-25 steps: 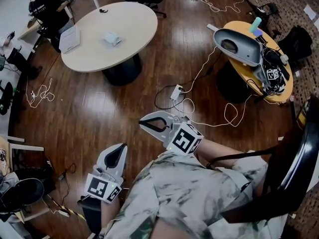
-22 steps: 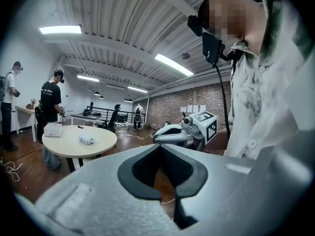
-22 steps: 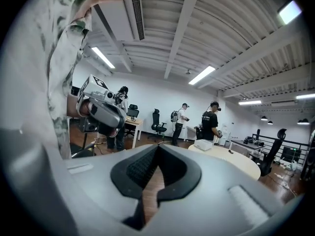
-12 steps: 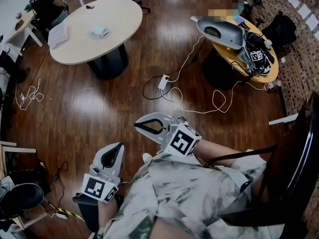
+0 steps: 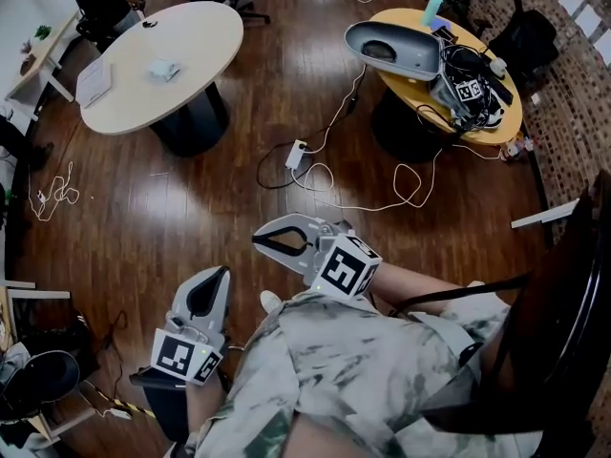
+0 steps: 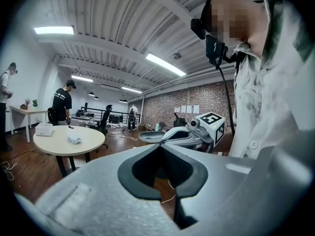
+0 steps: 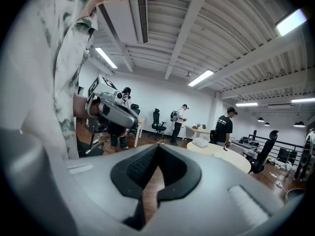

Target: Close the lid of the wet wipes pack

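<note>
Standing well apart from the round worktop (image 5: 224, 41), you are carrying both tools low against your body, so the step in hand looks like the approach and not the closing itself. The left gripper (image 5: 218, 275) and the right gripper (image 5: 260, 240) are both showing their jaws together, tips meeting, with only floor visible through the opening; neither is holding anything. The wet wipes pack (image 5: 164, 68) is lying near the middle of that worktop, with a white pad (image 5: 93, 82) toward its left edge.

To do this well, you are probably wanting to step round the cables (image 5: 382, 198) trailing over the floor (image 5: 143, 208), square up to the near edge, and press the lid down with shut tips while the other gripper steadies the pack.

The head view is giving you the cables and the layout. The left gripper view is giving a level look at the pack (image 6: 74, 139) and a person in a dark shirt (image 6: 62, 102) beside the worktop. No view is showing whether the lid is up; the pack is too small.
</note>
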A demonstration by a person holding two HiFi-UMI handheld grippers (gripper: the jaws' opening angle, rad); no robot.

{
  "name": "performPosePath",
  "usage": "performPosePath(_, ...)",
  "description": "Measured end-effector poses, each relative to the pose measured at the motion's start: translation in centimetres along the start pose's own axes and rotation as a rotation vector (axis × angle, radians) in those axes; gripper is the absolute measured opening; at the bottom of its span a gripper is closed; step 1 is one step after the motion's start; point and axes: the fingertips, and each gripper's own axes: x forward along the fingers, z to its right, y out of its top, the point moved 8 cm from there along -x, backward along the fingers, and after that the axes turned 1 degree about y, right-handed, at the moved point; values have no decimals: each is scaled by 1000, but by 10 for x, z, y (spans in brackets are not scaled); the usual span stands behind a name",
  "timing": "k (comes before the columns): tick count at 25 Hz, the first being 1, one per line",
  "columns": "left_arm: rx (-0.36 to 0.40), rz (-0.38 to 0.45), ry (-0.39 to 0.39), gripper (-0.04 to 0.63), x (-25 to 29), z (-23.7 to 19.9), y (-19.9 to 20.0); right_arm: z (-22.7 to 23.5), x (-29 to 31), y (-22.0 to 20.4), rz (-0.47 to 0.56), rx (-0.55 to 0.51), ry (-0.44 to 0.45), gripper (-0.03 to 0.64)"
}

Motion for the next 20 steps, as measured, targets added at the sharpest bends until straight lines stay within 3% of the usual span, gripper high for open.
performPosePath(10, 1, -20, 77, 2, 30, 87, -9, -9, -84, -28, 37, -18, 53, 6)
performPosePath(20, 16, -43, 88, 2, 43, 145, -13, -23, -135, -41, 54, -19, 63, 6)
